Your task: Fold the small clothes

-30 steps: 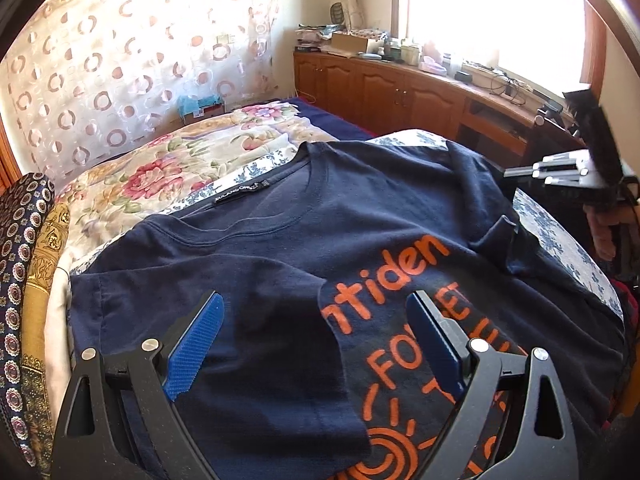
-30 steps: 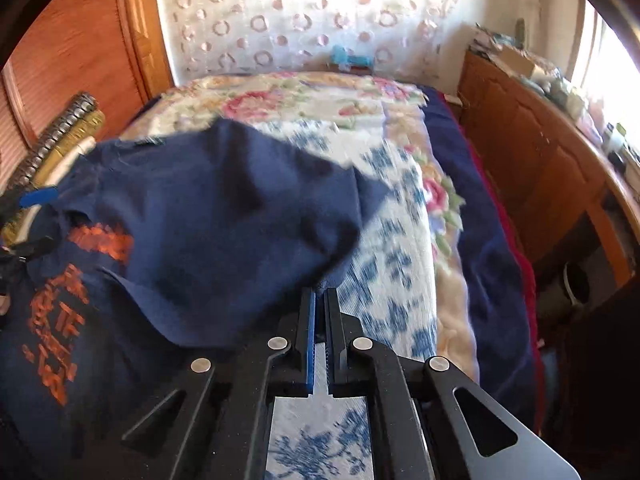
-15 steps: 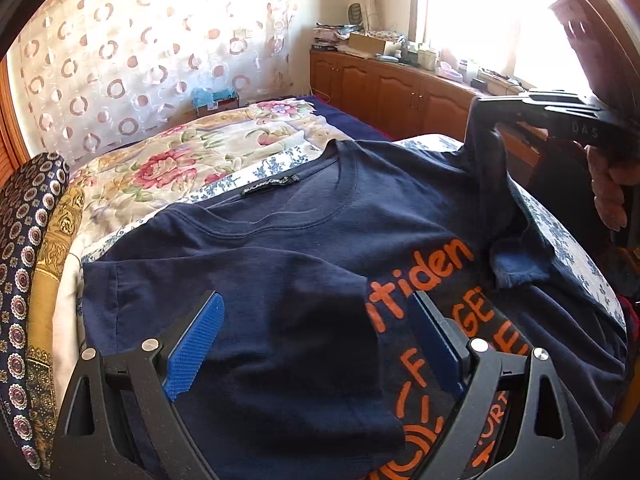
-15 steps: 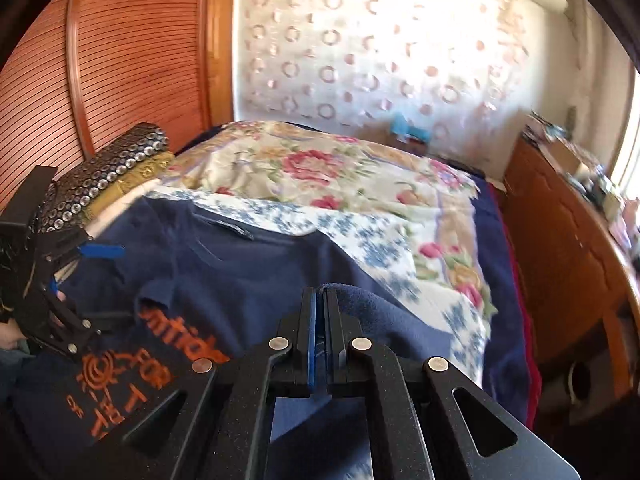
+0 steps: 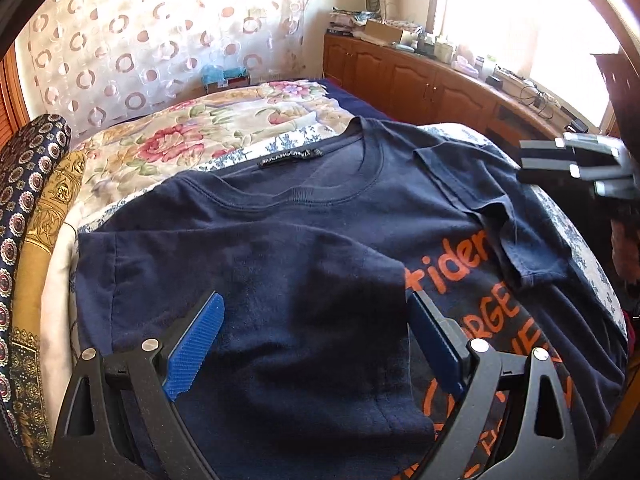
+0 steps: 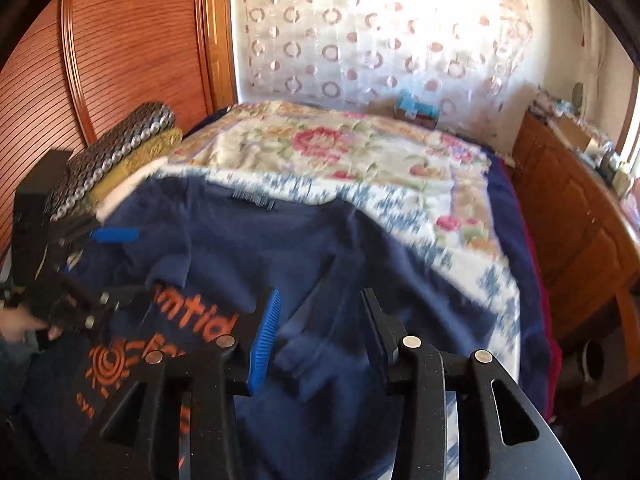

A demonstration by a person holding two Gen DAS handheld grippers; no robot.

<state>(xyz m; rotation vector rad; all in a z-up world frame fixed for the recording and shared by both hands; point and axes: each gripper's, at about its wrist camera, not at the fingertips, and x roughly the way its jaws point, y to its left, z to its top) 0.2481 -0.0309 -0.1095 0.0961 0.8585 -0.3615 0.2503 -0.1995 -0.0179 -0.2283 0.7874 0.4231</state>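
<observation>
Your left gripper (image 5: 316, 344) hovers wide open, empty, over the navy T-shirt (image 5: 320, 240); your right gripper (image 6: 320, 332), jaws just opening, frames its blurred sleeve at lower centre, gripping nothing.

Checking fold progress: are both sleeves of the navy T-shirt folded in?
Yes: on the navy T-shirt, both sleeves lie folded inward over the front.

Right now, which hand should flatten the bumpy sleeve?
Probably the right. The right gripper, its jaws just opening, hangs over that sleeve without pinching it; the left gripper sits over the other, flatter sleeve.
</observation>
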